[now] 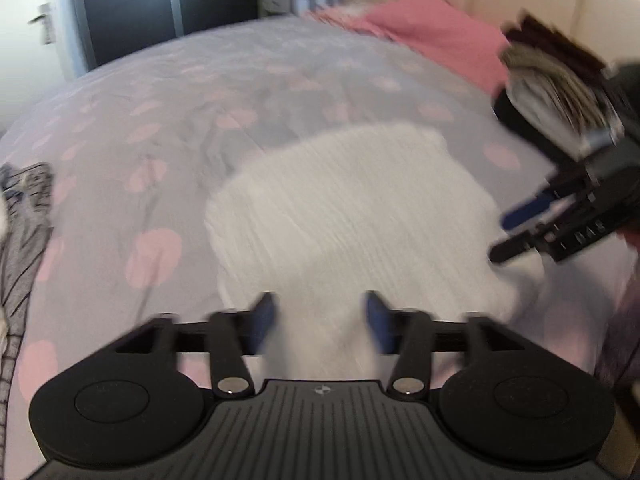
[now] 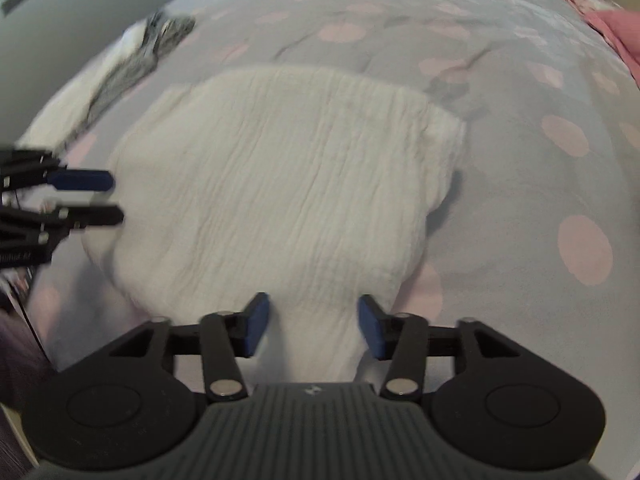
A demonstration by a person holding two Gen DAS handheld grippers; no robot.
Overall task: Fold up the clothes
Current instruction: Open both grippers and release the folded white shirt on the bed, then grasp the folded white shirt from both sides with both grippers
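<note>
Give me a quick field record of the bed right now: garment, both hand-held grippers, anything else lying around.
surface: bed cover, grey with pink dots
garment: white cloth, lying flat and wrinkled on the cover
left hand-held gripper: open, over the cloth's near edge, nothing pinched
right hand-held gripper: open, over the cloth's near edge, nothing pinched
other clothes: grey patterned garment at the bed's edge
far end: pink pillow

garment (image 2: pixel 280 184) flat on bed (image 2: pixel 520 200) | left claw (image 1: pixel 320 320) at near edge | right claw (image 2: pixel 312 324) beside
</note>
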